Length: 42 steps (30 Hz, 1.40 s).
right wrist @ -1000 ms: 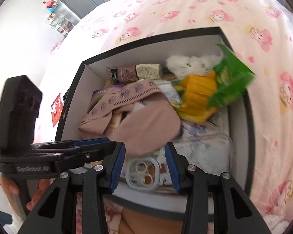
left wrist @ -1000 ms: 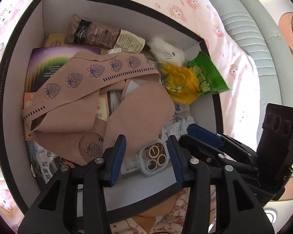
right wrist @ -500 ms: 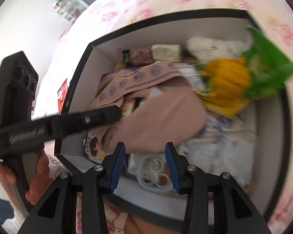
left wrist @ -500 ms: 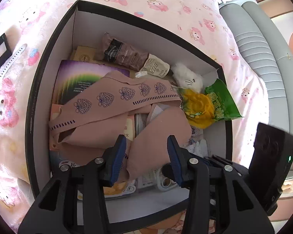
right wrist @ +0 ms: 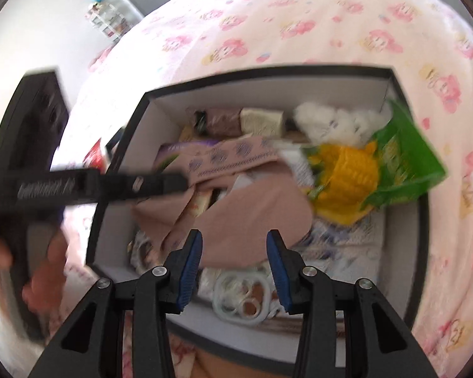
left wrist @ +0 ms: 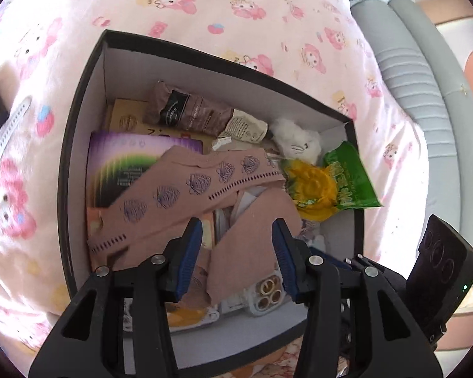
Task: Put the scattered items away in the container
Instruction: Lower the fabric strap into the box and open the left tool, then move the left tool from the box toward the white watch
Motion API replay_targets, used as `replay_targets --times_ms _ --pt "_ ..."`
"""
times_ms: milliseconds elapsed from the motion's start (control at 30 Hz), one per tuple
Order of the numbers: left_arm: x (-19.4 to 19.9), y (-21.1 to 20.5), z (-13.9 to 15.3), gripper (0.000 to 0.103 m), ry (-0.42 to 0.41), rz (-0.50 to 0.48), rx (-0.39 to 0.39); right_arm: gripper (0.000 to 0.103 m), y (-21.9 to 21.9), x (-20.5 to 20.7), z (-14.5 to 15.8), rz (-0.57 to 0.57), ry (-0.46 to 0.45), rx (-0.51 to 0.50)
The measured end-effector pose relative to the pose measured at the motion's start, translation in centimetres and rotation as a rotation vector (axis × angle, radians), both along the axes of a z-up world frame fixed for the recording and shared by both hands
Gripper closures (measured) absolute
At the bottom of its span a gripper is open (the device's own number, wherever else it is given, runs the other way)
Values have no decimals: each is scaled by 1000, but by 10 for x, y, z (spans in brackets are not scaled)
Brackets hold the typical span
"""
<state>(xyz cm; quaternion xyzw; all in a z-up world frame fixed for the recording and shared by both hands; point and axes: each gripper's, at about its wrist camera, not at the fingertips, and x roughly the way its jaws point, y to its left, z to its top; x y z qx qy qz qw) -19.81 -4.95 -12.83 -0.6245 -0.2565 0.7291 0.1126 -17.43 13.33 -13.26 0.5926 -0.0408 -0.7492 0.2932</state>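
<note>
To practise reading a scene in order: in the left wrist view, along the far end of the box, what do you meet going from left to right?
Brown pouch → cream sachet → white plush toy → green snack packet, leaning against the right wall of the black box.

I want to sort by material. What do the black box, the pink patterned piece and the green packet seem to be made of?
Box: likely matte cardboard, with stiff thin walls, white inside.
Pink patterned piece: soft knit fabric, folded limply.
Green packet: glossy plastic film, probably; it is shiny and creased.
</note>
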Motion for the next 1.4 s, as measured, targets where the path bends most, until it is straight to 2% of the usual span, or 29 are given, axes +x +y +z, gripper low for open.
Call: replay_targets --times_ms 100,167,267,433,533,633,800,933,1100,1200,1300,1400 --pt "-3 -2 -17 57 -57 6 14 65 -11 -5 -12 21 -37 0" --pt "-3 -2 -22 59 -64 16 -16 65 -17 -10 -22 18 -45 19" --pt "-6 -3 -16 60 -28 22 -73 65 -19 -17 -32 6 -83 -5" --pt "-7 6 -9 59 22 2 -155 65 -26 -26 -37 -34 -67 7" --pt "-2 4 -5 59 51 1 -126 65 -18 -21 -24 -91 -18 16" --pt "9 11 9 59 129 -24 -131 65 -8 -4 -2 -144 55 27" --pt "45 20 50 59 304 -31 -164 64 3 31 44 -186 184 71" --pt "78 13 75 54 375 -9 -144 62 3 54 75 -205 264 94" --pt "120 -17 100 51 433 64 -221 62 -24 79 100 -96 306 68" --pt "146 -60 105 48 443 155 -180 62 -70 81 104 24 308 24" --pt "169 -107 92 45 433 259 -192 62 -112 79 103 121 279 -38" --pt "185 -160 60 45 353 377 -170 62 -155 71 95 206 242 -72"
